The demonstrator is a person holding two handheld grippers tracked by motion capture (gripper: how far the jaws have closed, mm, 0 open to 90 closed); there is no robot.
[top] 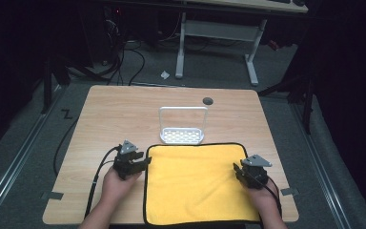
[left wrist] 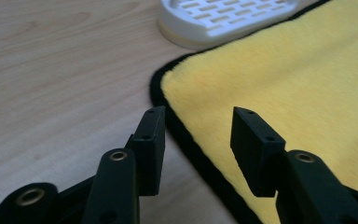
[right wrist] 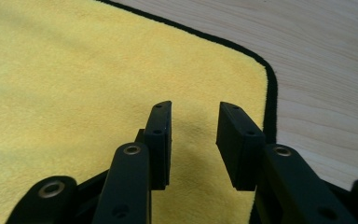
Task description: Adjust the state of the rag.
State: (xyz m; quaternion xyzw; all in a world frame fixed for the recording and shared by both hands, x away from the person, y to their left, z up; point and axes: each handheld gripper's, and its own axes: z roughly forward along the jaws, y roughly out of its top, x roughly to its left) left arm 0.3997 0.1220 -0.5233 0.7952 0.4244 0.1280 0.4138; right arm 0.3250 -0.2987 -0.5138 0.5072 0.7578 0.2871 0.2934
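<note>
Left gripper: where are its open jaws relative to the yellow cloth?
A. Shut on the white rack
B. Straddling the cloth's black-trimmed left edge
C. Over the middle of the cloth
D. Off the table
B: in the left gripper view, the left gripper's open jaws stand either side of the yellow cloth's black border.

The yellow cloth (top: 200,183) ran off the bottom edge of the high view, so its near hem was cut away there. Both forearms were clipped by that same edge, only the hands and wrists left in frame. In the left gripper view the white rack (left wrist: 228,21) was sliced by the top edge, its upright handle out of frame and its slots soft with blur. The cloth's black border (left wrist: 193,140) slipped behind the near jaw. In the right gripper view the cloth (right wrist: 74,84) ran off the left and bottom edges. A small white scrap (top: 165,74) on the floor was too small to tell.
</note>
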